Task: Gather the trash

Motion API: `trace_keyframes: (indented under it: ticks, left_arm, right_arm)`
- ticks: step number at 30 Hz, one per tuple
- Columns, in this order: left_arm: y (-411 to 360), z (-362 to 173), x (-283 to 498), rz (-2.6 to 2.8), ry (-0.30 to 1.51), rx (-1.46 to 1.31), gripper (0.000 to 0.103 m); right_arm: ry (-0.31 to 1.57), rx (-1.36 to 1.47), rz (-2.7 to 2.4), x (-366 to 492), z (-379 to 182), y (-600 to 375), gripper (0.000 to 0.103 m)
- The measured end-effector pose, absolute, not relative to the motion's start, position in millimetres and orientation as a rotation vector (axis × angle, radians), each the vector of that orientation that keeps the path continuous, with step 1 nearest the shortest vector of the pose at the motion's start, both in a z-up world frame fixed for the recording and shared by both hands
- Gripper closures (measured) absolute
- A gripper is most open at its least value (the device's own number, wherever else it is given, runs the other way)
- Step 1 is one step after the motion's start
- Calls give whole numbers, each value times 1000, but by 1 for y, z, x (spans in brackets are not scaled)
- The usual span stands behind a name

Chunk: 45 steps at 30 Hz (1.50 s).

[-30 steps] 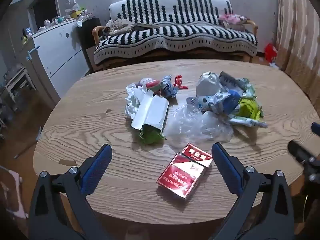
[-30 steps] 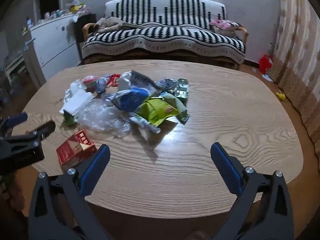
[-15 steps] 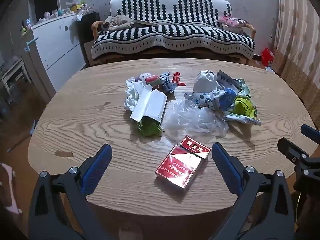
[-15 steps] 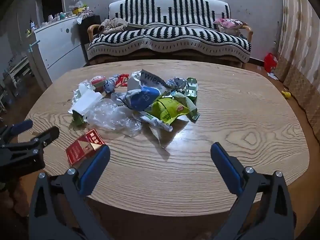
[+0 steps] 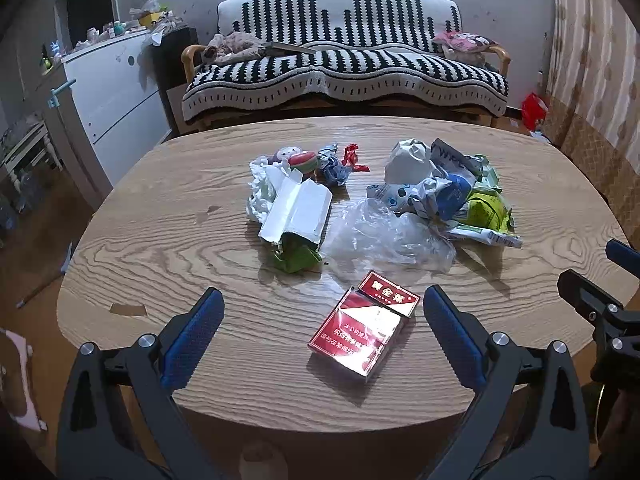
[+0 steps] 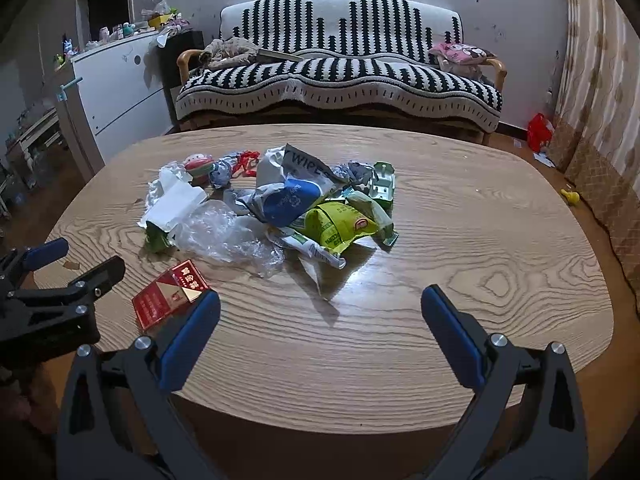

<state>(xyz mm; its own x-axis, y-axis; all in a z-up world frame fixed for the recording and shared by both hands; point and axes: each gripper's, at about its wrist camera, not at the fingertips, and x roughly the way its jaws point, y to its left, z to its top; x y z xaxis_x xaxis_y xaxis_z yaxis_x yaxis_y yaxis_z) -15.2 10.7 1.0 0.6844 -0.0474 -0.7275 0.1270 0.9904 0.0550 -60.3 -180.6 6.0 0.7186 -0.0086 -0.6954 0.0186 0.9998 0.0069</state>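
Wood-grain runs across the oval table (image 5: 168,240), and the rubbish lies bunched near its middle. At the left of the heap, seen from the left wrist view, a flattened white carton (image 5: 298,210) rests on crumpled white paper, with a scrap of green wrapper (image 5: 296,258) poking out from under its near end. Behind it sit a small red-and-green round thing (image 5: 301,160), a balled blue-and-white wrapper (image 5: 334,168) and a bit of red ribbon (image 5: 352,158). Toward the middle a sheet of clear plastic film (image 5: 384,236) spreads flat, touching the pile on its right: a white wipes pack (image 6: 300,162), a blue-and-white pouch (image 6: 290,202) and a yellow-green snack bag (image 6: 340,228), all overlapping. Nearer the table edge, apart from the heap, lies a red cigarette pack (image 5: 366,326) with its lid tipped open. The left gripper (image 5: 322,312) hangs over the near edge with its blue pads wide apart and nothing between them; the cigarette pack lies on the table between them, nearer the right pad. The right gripper (image 6: 320,312) is likewise spread wide and empty, over bare wood to the right of the pack. Beyond the table stands a black-and-white striped sofa (image 6: 340,64).
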Motion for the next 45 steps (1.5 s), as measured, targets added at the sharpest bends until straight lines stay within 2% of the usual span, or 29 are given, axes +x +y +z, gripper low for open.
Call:
trace_keyframes:
  ticks: [45]
  left_arm:
    - [8, -3, -15, -94, 827, 122, 6]
  right_arm:
    - [781, 15, -7, -59, 2, -183, 6]
